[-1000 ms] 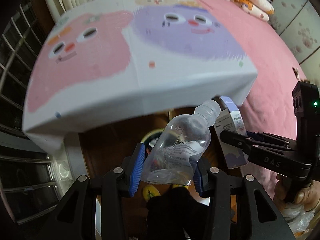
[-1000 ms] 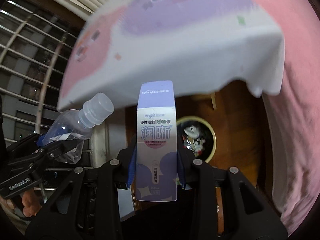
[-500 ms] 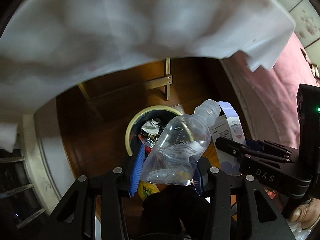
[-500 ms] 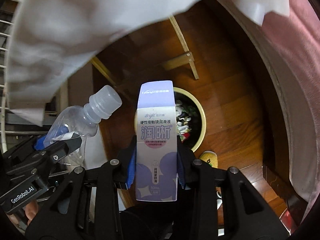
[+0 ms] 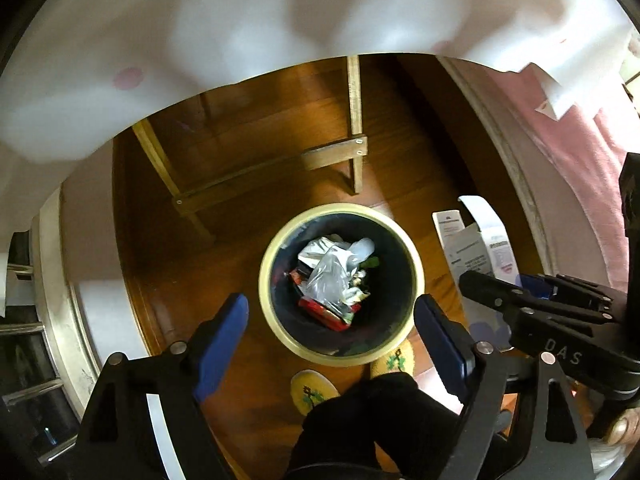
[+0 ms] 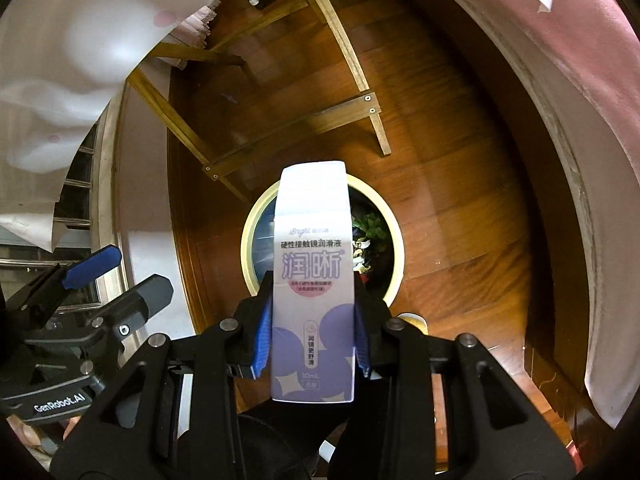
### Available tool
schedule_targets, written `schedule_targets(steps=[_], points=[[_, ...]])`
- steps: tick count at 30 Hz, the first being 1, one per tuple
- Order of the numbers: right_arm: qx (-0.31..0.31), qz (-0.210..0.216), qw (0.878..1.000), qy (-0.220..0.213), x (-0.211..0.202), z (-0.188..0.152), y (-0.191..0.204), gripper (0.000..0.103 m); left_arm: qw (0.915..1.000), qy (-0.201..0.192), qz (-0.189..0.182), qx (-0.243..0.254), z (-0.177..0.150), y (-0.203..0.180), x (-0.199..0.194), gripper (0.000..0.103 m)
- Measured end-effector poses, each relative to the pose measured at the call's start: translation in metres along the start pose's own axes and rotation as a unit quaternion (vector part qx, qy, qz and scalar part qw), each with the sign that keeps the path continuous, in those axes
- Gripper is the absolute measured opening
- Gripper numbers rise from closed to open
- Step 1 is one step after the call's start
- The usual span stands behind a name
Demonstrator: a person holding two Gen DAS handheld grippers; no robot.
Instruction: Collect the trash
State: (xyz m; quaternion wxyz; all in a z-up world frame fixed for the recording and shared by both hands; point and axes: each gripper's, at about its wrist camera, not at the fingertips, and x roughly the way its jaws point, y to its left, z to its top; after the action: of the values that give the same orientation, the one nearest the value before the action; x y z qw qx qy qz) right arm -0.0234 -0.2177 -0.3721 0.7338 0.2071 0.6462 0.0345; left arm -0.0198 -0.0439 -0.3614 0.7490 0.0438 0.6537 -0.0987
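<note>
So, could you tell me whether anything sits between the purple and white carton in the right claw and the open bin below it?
Nothing visible does. The carton, clamped in the right claw, hangs above the bin, whose mouth is uncovered. The left claw, its jaws opening and empty, stands off to one side.

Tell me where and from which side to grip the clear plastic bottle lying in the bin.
Grip the clear plastic bottle across its crumpled body, coming straight down through the bin mouth. It lies on top of the trash with its neck toward the far rim, and the bin walls block any sideways approach.
</note>
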Motion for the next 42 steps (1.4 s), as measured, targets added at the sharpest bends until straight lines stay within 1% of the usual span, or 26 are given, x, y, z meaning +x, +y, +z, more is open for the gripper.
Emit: schedule_targets(steps=[3, 7, 12, 14, 15, 16, 17, 23, 31, 37, 42], points=[[-0.008, 0.002, 1.0, 0.0, 0.002, 0.003, 0.003, 0.031, 0.9999, -0.01, 0.003, -0.011, 0.001, 0.008, 0.0, 0.086], [-0.021, 0.002, 1.0, 0.0, 0.002, 0.005, 0.013, 0.031, 0.9992, -0.028, 0.003, -0.028, 0.0, 0.023, -0.013, 0.086], [-0.031, 0.013, 0.999, 0.006, 0.005, 0.009, 0.026, 0.031, 0.9976, -0.044, 0.005, -0.052, -0.001, 0.038, -0.032, 0.086], [-0.036, 0.014, 0.999, 0.008, 0.004, 0.01, 0.031, 0.037, 0.9969, -0.05, 0.006, -0.06, -0.001, 0.044, -0.04, 0.086], [-0.04, 0.016, 0.999, 0.006, 0.003, 0.011, 0.034, 0.049, 0.9966, -0.052, 0.006, -0.063, -0.001, 0.047, -0.044, 0.086], [-0.043, 0.017, 0.999, 0.002, 0.001, 0.011, 0.036, 0.058, 0.9962, -0.055, 0.007, -0.067, -0.003, 0.049, -0.048, 0.086], [-0.049, 0.017, 0.999, -0.005, -0.001, 0.011, 0.041, 0.06, 0.9959, -0.058, 0.007, -0.069, -0.003, 0.051, -0.052, 0.086], [-0.062, 0.013, 0.998, -0.021, -0.017, 0.013, 0.056, 0.061, 0.9941, -0.07, 0.008, -0.083, -0.008, 0.06, -0.076, 0.086], [-0.073, 0.007, 0.997, -0.035, -0.049, 0.012, 0.074, 0.062, 0.9918, -0.087, 0.012, -0.093, -0.016, 0.068, -0.123, 0.086], [-0.087, 0.005, 0.995, -0.052, -0.092, 0.007, 0.1, 0.062, 0.9894, -0.106, 0.009, -0.099, -0.019, 0.075, -0.176, 0.086], [-0.1, 0.01, 0.992, -0.075, -0.147, 0.01, 0.126, 0.062, 0.9862, -0.128, 0.006, -0.105, -0.015, 0.077, -0.23, 0.086]])
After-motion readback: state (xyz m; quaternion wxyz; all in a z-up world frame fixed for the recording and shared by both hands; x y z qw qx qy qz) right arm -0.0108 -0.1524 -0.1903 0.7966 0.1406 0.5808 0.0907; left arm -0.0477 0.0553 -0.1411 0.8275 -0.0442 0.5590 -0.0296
